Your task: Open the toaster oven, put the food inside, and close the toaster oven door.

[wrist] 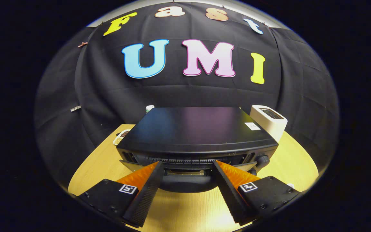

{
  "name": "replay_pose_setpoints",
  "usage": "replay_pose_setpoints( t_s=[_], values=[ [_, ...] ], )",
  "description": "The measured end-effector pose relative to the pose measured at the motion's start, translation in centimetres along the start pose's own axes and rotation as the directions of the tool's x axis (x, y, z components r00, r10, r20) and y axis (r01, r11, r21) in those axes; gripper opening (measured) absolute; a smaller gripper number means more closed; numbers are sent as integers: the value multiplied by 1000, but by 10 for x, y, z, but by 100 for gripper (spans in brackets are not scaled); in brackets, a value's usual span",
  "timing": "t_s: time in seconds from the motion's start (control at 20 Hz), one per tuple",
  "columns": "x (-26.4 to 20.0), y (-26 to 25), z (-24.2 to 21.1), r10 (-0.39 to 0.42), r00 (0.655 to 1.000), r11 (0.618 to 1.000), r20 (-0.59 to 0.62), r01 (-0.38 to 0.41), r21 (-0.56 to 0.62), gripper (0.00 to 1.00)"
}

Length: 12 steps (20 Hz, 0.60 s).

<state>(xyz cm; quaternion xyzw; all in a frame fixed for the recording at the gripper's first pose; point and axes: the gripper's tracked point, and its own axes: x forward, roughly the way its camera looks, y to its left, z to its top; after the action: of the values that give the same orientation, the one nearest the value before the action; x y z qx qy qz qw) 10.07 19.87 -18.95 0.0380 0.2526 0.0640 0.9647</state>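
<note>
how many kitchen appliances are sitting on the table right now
2: the black toaster oven just ahead of the open hand-held gripper, and a white toaster beside its back corner. The oven may hide others.

A white pop-up toaster (pixel 269 120) and a snack dish (pixel 121 136) sit on the wooden table (pixel 301 161).

One black toaster oven (pixel 198 135) on one wooden table (pixel 95 167), one white slot toaster (pixel 269 120) far right, one small dish (pixel 121 137) far left, one jar top (pixel 149 108) behind, two gripper fingers (pixel 147 190) spread apart near the oven's front
</note>
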Motion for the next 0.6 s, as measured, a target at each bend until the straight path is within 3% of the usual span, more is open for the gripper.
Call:
replay_pose_setpoints(
  t_s=[0.4,0.6],
  values=[
    [-38,-2,-49,25,997,1000,-66,-25,4,97],
    [-51,-7,-102,37,981,999,-189,-31,36,97]
  ],
)
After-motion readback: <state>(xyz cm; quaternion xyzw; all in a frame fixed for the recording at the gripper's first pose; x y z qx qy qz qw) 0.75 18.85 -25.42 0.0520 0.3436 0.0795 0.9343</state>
